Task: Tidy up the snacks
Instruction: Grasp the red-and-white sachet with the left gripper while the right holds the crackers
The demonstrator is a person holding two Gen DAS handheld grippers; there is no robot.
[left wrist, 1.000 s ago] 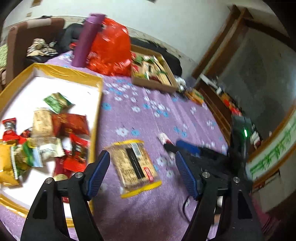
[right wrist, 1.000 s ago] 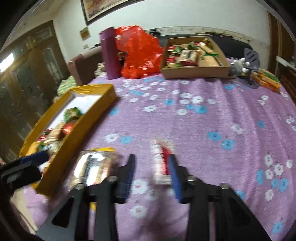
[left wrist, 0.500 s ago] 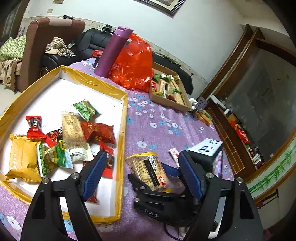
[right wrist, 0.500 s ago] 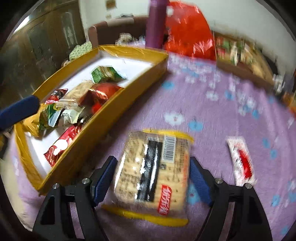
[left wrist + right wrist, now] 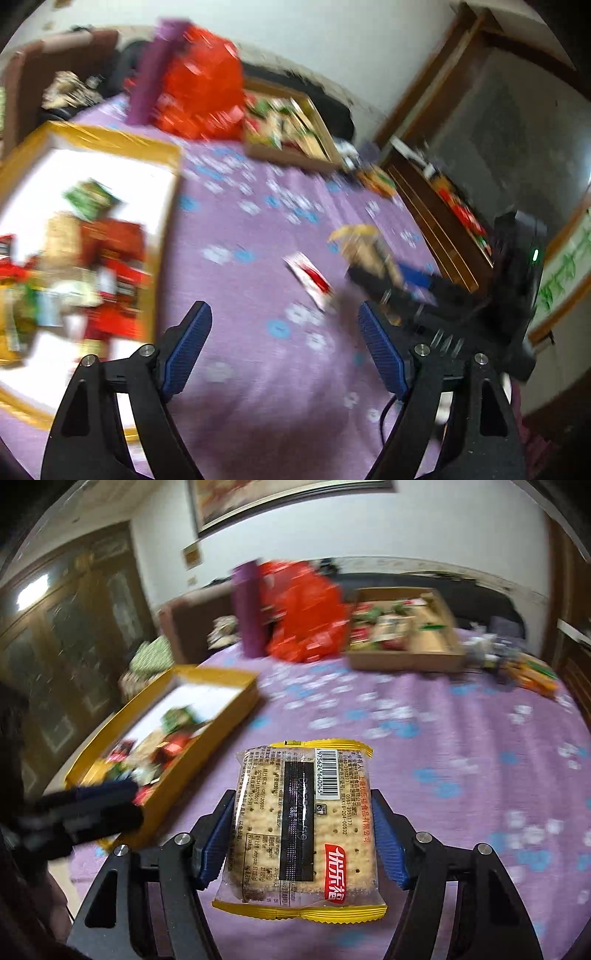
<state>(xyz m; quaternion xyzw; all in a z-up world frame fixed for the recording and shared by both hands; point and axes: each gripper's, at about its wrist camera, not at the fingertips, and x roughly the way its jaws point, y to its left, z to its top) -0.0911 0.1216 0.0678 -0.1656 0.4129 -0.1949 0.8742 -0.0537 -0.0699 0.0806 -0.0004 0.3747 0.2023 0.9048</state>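
Right wrist view shows your right claw [image 5: 301,834] clamped on the cracker packet [image 5: 301,827], blue pads bearing on its two long sides, and the log-side reading agrees that the jaws are closing on it. The packet hangs clear above the purple flowered worktop [image 5: 461,738], printed back face up, yellow crimped seals at near and far ends.

Handling, as judged: light, flat and fairly stiff across its width, but the contents are brittle crackers in slick film. Keep the hold on the long edges near the middle, as now; squeeze no harder than needed, since extra pressure would likely crack the biscuits, and the glossy wrap may slide if you tilt it steeply. Avoid the crimped ends, which would fold.

Left wrist view, heavily blurred, shows your left claw [image 5: 284,343] wide and empty over the cloth, with a small red-and-white sachet [image 5: 308,278] lying ahead of it. The gold-rimmed tray [image 5: 207,753] of snacks sits to the left.

Against half a second ago: the packet then lay on the cloth with the jaws straddling it; now it is gripped and raised. The left claw has swung from beside the tray toward the sachet.
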